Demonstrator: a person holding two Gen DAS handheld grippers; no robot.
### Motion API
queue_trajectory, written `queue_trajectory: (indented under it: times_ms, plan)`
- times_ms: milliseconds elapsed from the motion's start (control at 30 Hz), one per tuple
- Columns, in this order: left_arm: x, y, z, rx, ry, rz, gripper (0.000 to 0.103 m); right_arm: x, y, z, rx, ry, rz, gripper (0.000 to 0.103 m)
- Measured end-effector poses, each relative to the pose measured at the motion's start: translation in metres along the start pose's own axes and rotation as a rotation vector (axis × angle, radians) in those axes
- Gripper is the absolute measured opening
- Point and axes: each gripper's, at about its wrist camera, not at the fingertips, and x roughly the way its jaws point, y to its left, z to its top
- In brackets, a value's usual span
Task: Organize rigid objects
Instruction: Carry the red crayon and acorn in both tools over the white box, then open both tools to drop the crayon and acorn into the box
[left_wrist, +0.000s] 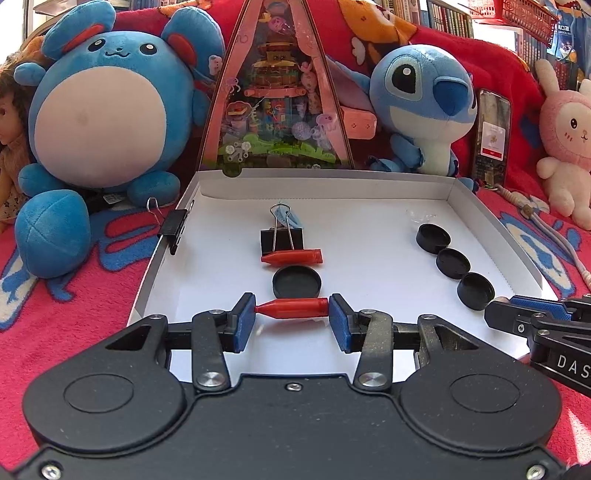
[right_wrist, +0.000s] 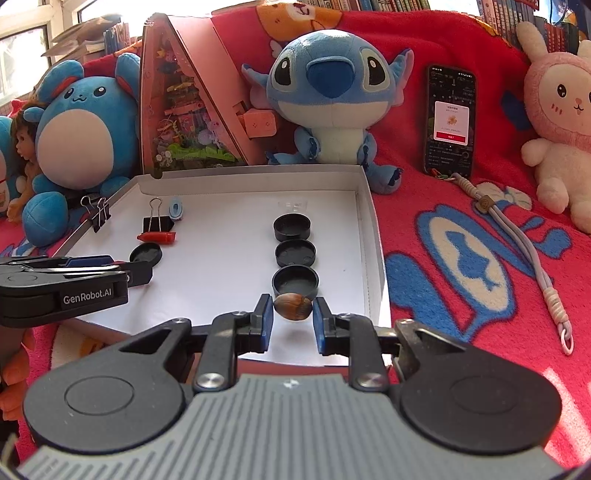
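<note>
A white shallow box (left_wrist: 369, 177) (right_wrist: 364, 206) lies on a red blanket. My left gripper (left_wrist: 291, 308) is shut on a red pen cap (left_wrist: 293, 308), held just above the box floor. Beyond it lie a black round cap (left_wrist: 296, 282), another red pen cap (left_wrist: 291, 257) and a black binder clip (left_wrist: 281, 238). My right gripper (right_wrist: 293, 311) is shut on a brown nut (right_wrist: 293, 311), just in front of a column of three black caps (right_wrist: 295, 280) (right_wrist: 296, 253) (right_wrist: 292, 225). The same column shows in the left wrist view (left_wrist: 475, 290).
A second binder clip (left_wrist: 173, 225) is clamped on the box's left wall. Plush toys (left_wrist: 99, 110) (right_wrist: 328, 99), a triangular toy box (left_wrist: 275, 92), a phone (right_wrist: 450, 118) with a lanyard (right_wrist: 535, 266) and a pink bunny (right_wrist: 561, 122) surround the box.
</note>
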Motion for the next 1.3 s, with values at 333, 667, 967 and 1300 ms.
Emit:
queue_trajectory:
  times_ms: [333, 667, 967, 1300]
  plan:
    - [0.006, 0.001, 0.002, -0.004, -0.005, 0.005, 0.042, 0.010, -0.001, 0.002, 0.011, 0.016, -0.004, 0.028]
    - [0.008, -0.002, 0.002, 0.008, -0.012, 0.012, 0.042, 0.012, 0.000, 0.002, 0.011, 0.017, -0.004, 0.028]
    - [0.009, -0.003, 0.002, 0.019, -0.016, 0.013, 0.043, 0.013, -0.001, 0.002, 0.015, 0.015, -0.003, 0.028]
    - [-0.019, -0.011, 0.001, 0.078, -0.072, -0.006, 0.071, 0.001, -0.005, -0.001, 0.050, -0.014, 0.028, 0.050]
